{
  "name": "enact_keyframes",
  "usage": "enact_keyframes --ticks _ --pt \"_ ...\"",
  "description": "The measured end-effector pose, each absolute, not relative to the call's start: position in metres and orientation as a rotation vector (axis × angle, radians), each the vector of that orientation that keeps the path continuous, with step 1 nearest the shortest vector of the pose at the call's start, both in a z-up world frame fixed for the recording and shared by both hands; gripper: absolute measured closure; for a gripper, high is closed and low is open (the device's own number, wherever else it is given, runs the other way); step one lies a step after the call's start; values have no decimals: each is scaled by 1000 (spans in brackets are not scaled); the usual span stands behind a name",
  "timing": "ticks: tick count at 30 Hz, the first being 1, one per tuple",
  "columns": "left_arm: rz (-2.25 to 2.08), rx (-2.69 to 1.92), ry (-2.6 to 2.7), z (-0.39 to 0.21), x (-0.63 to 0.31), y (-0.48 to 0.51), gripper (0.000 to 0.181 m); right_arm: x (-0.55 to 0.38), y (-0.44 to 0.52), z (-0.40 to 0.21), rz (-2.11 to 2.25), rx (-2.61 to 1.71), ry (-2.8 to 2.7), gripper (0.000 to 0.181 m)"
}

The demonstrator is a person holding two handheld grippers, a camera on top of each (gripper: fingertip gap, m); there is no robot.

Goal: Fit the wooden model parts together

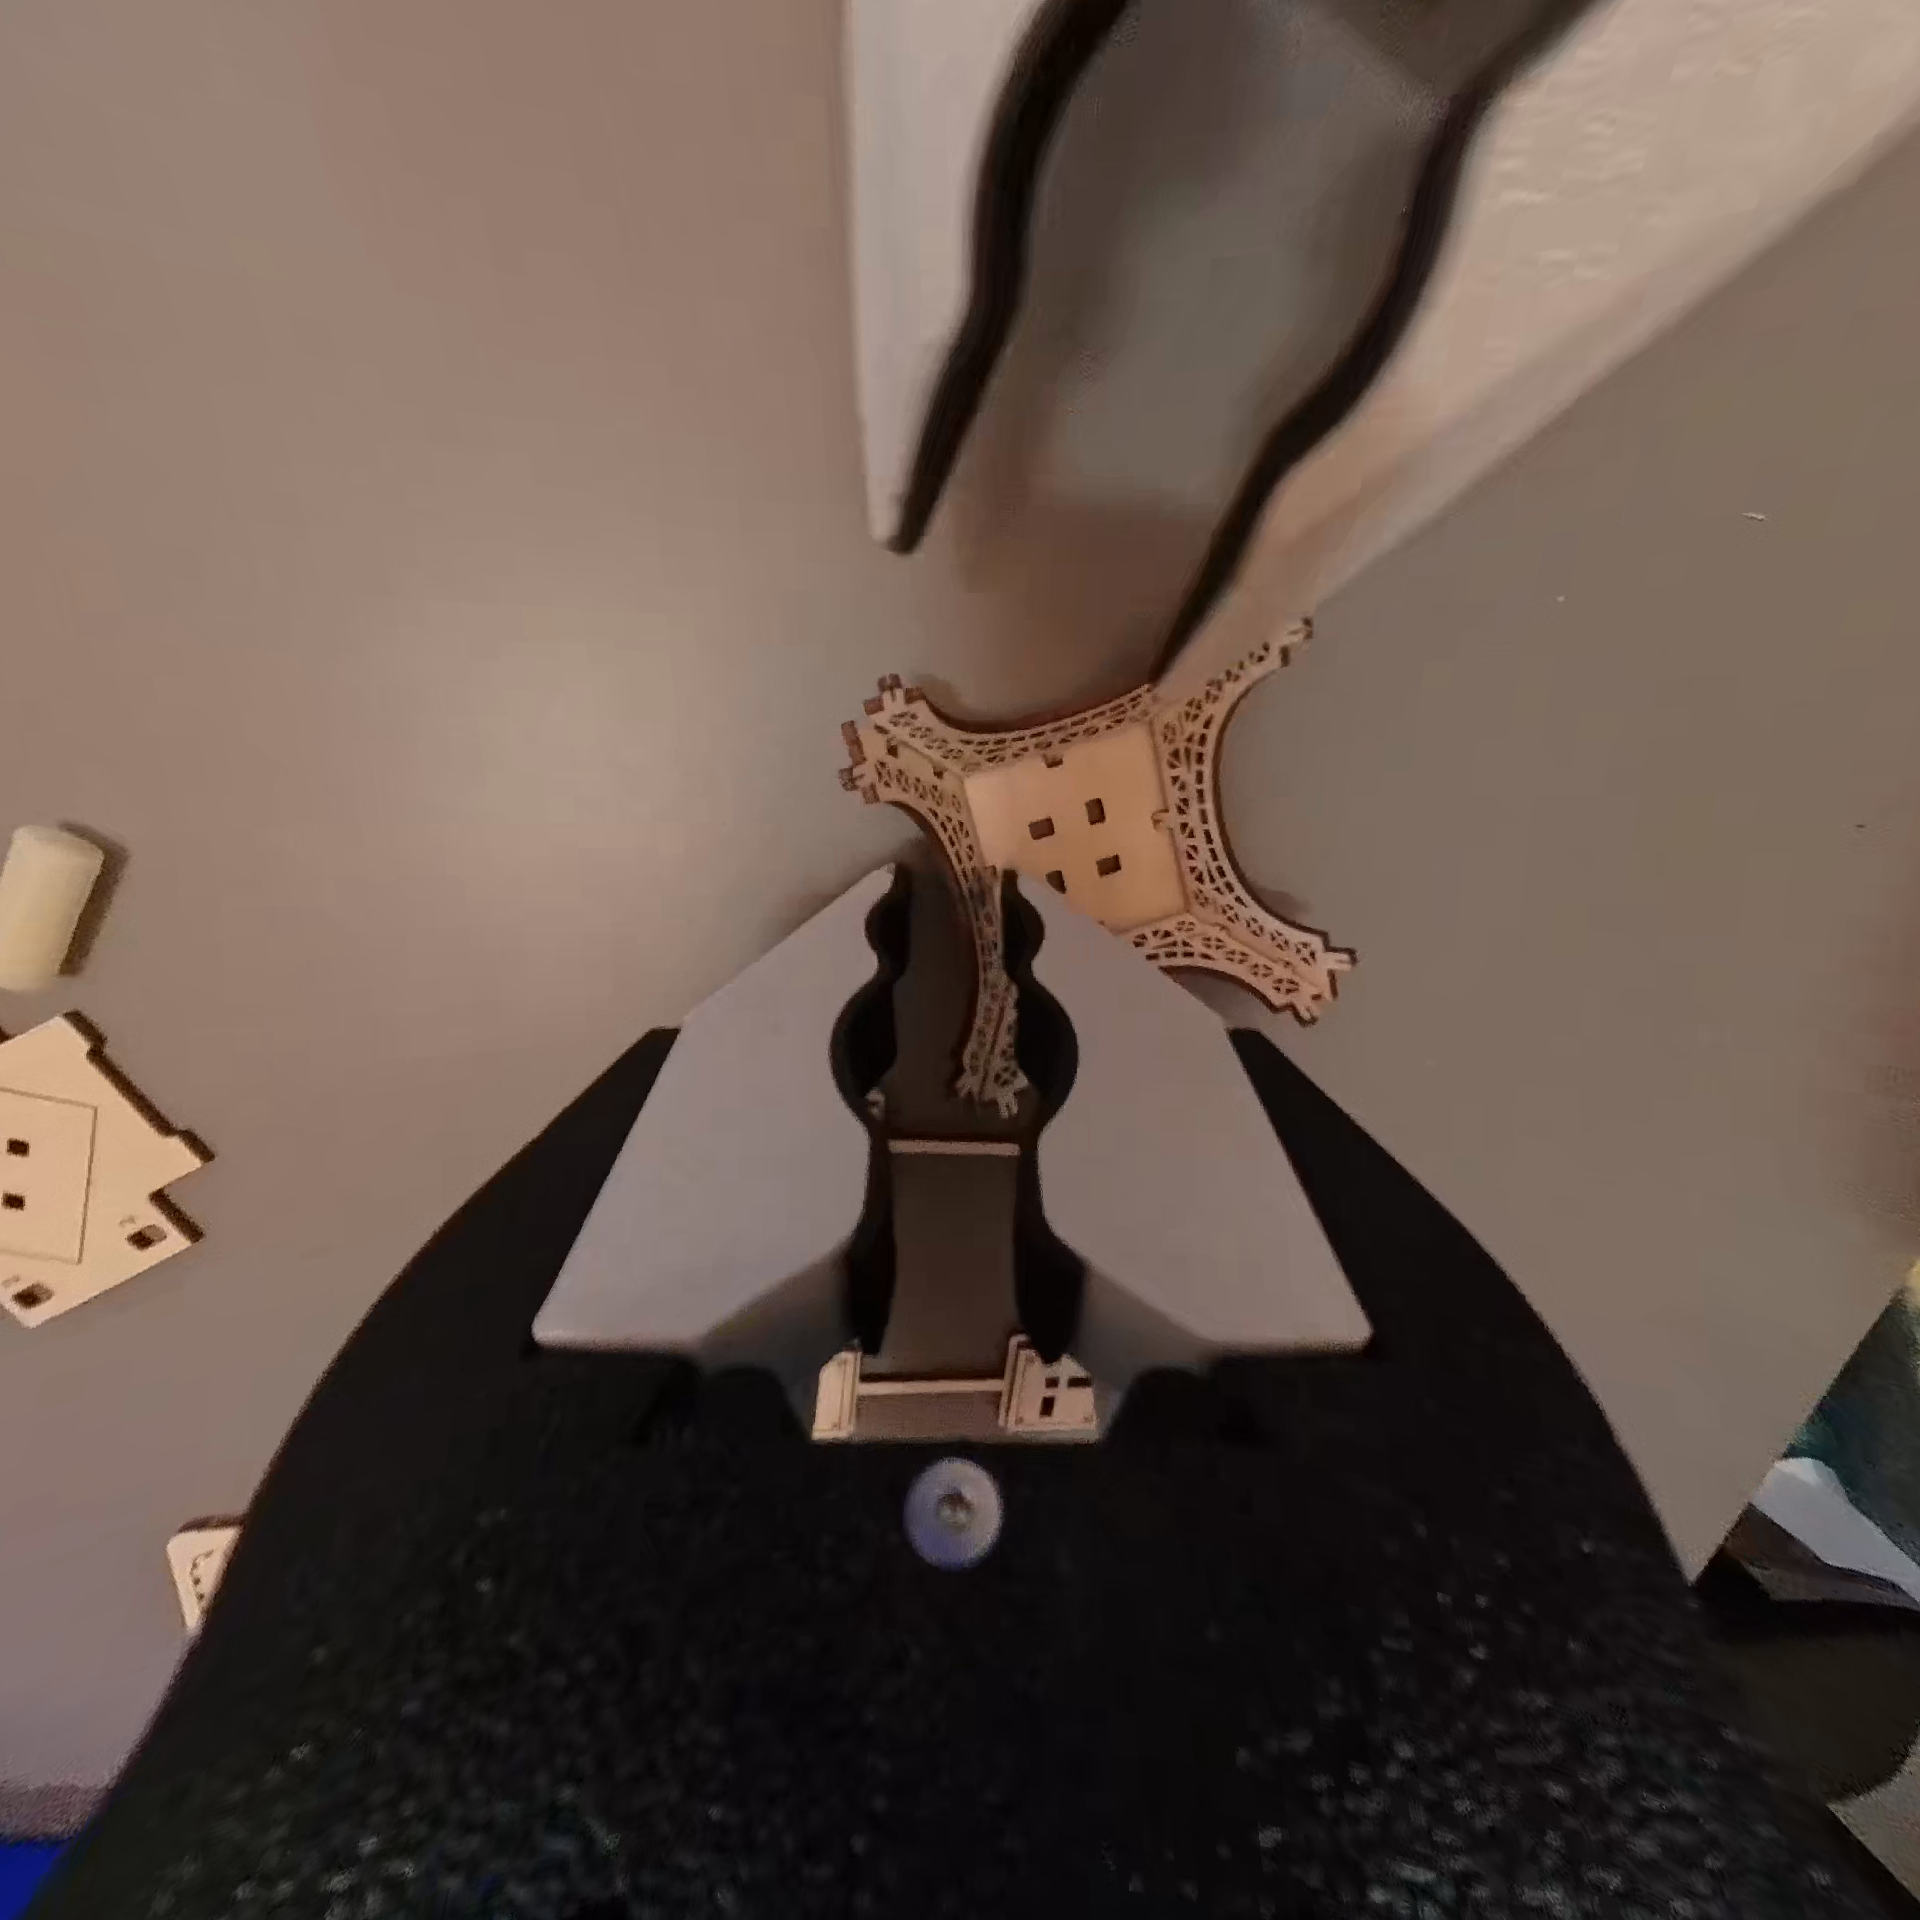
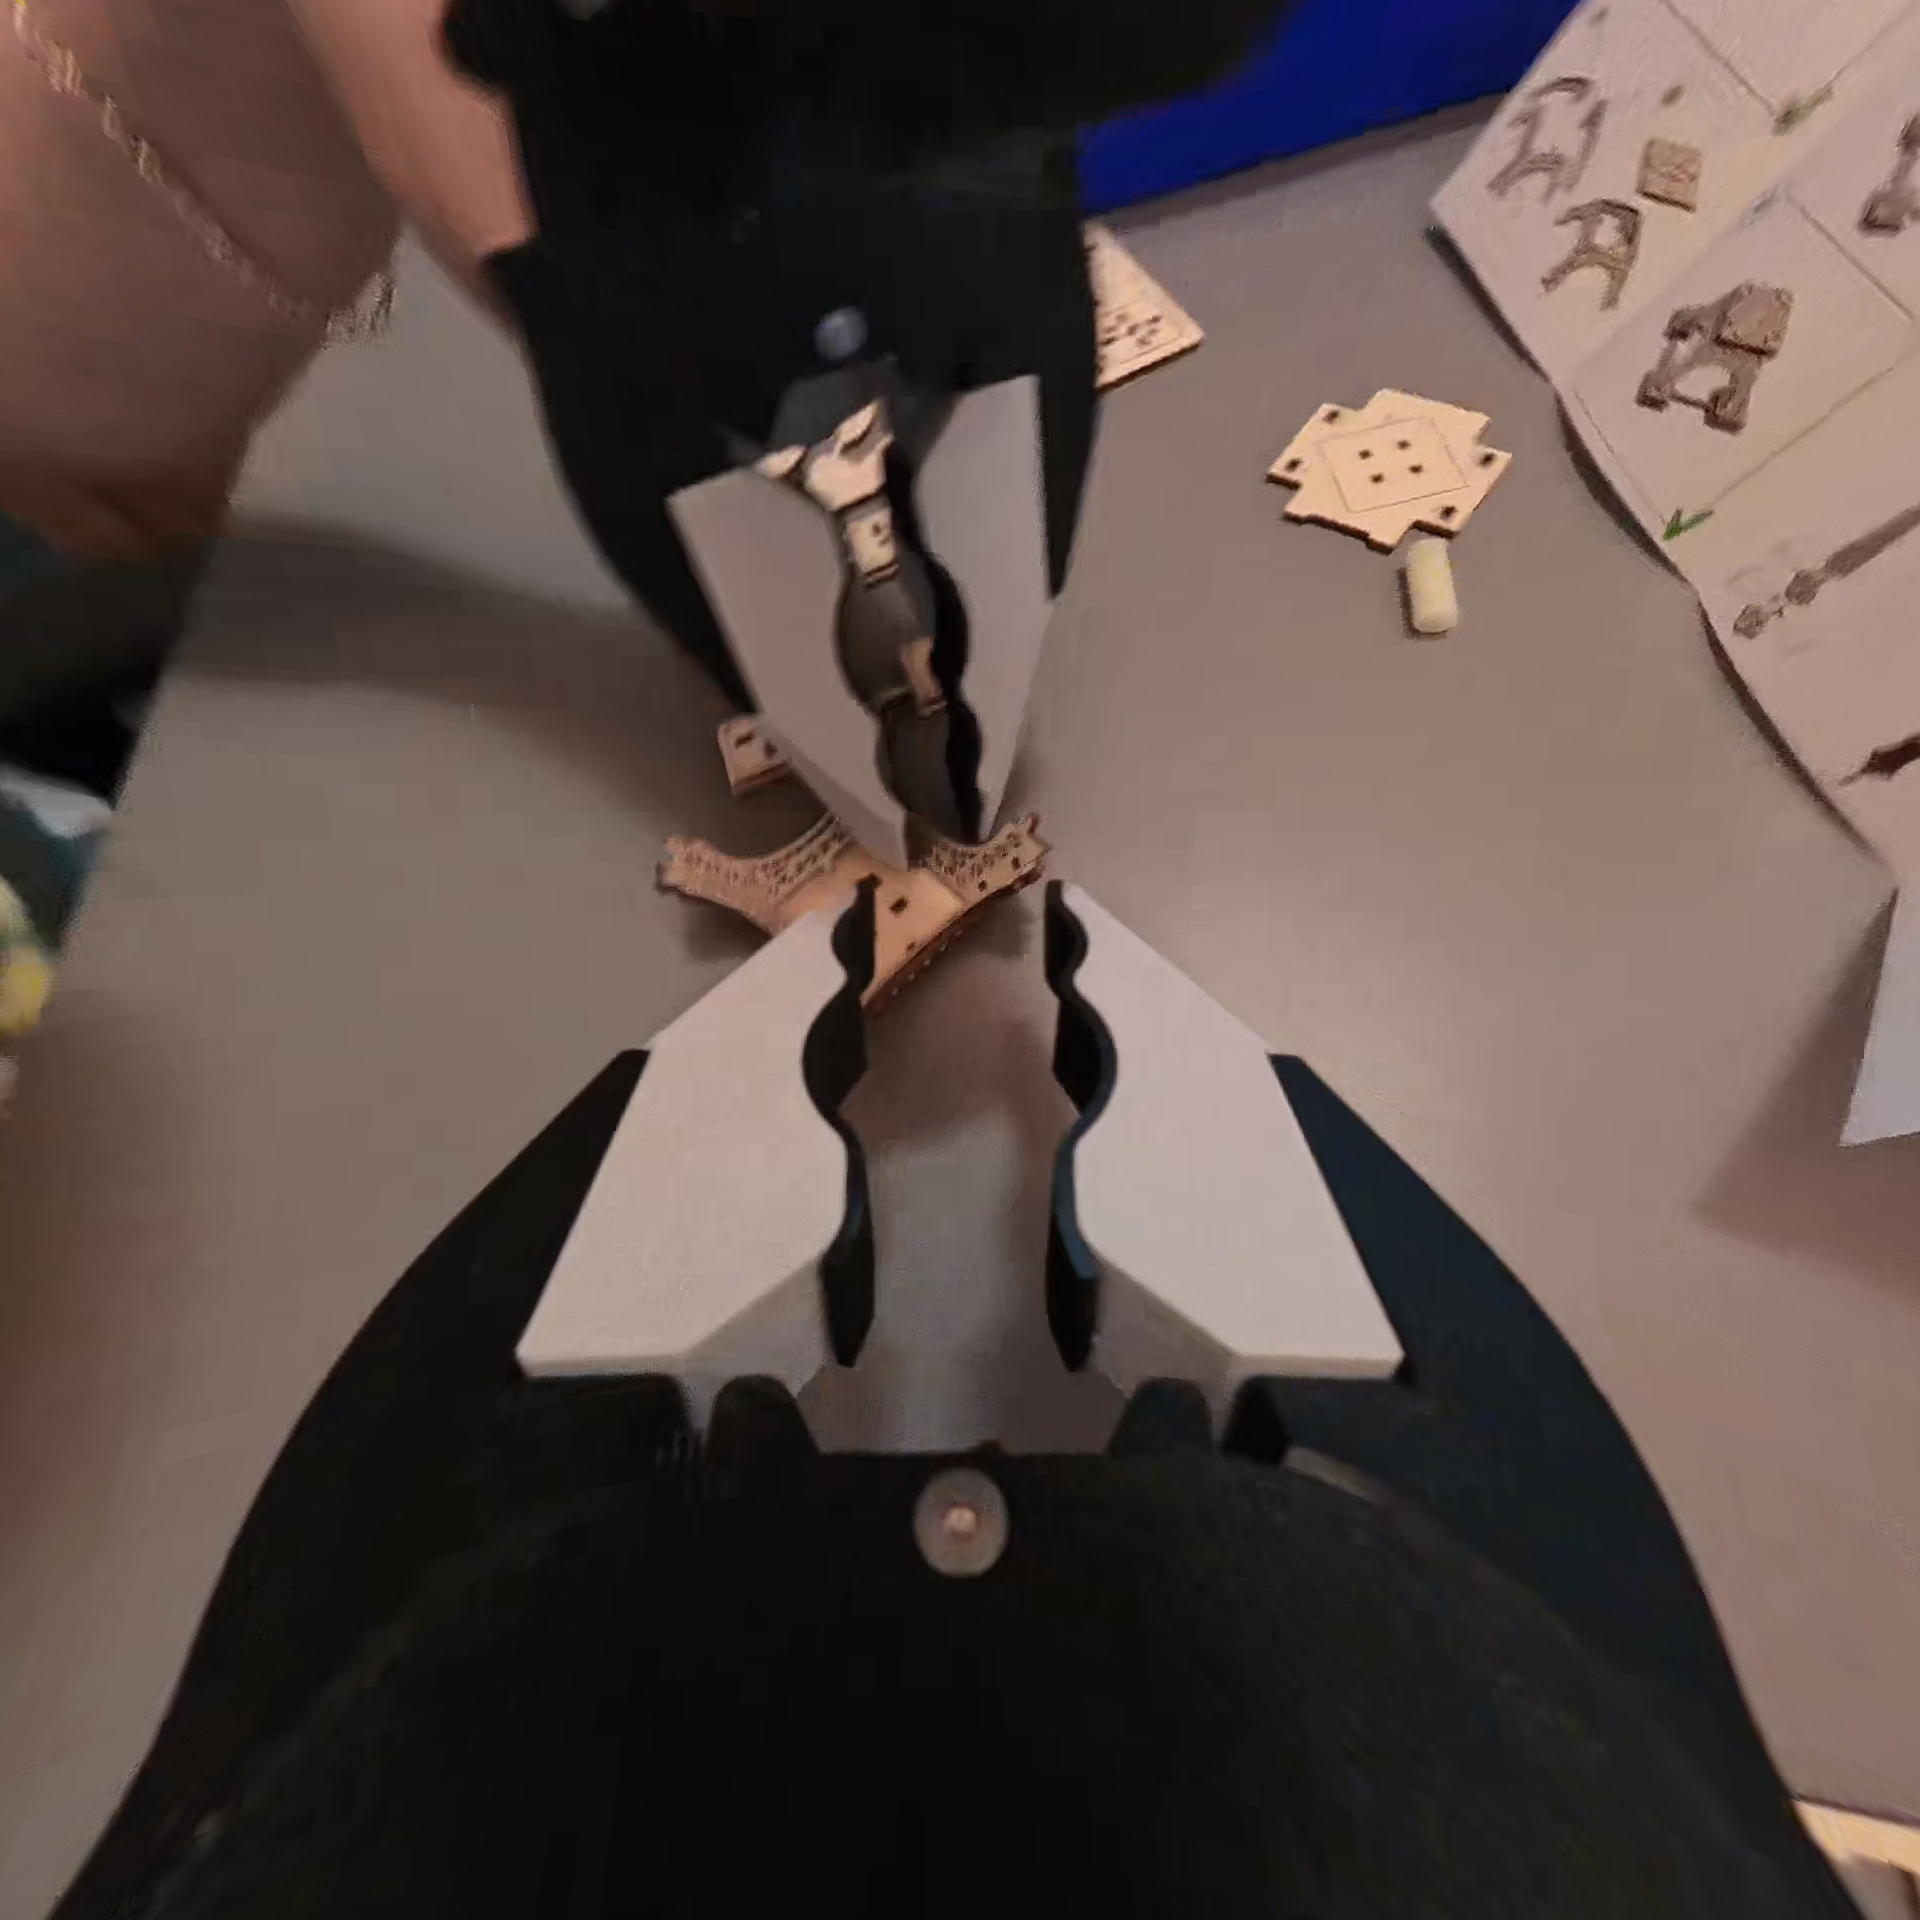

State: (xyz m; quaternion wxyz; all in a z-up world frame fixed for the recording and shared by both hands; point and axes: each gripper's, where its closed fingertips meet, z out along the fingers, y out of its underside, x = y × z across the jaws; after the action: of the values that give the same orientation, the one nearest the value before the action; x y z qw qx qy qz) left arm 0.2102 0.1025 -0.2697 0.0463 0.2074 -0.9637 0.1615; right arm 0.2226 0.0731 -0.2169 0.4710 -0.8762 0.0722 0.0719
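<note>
The wooden model (image 1: 1081, 821) is a square plate with several small holes and lattice arched legs around it. My left gripper (image 1: 954, 894) is shut on one leg (image 1: 987, 997) and holds the model above the grey table (image 1: 416, 520). My right gripper (image 2: 956, 894) is open and empty, its tips right at the model (image 2: 920, 914). In the left wrist view it comes in from above (image 1: 1039, 587), blurred, with one finger (image 1: 1351, 416) at the model's upper edge. The left gripper (image 2: 940, 836) also shows in the right wrist view, reaching down from above.
A flat wooden plate with holes (image 2: 1387, 473) and a small white cylinder (image 2: 1429, 587) lie on the table; both show in the left wrist view (image 1: 62, 1164) (image 1: 47, 904). An instruction sheet (image 2: 1714, 312), more wooden pieces (image 2: 1138, 307) (image 2: 753, 753) and a person's hand (image 2: 156, 260) are around. Some 6 cm of space lies between my two pairs of fingers.
</note>
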Motion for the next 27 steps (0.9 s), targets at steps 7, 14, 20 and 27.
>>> enact_keyframes --ticks 7,14,20,27 --pt "600 685 -2945 -263 213 112 158 227 81 -236 396 -2136 390 153" --pt "798 784 -2929 -257 222 98 162 224 84 -254 461 -2168 448 161" --pt "868 824 -2918 -257 227 93 174 225 90 -252 494 -2097 468 173" --pt "903 825 -2901 -258 227 91 178 229 91 -253 425 -2116 446 176"
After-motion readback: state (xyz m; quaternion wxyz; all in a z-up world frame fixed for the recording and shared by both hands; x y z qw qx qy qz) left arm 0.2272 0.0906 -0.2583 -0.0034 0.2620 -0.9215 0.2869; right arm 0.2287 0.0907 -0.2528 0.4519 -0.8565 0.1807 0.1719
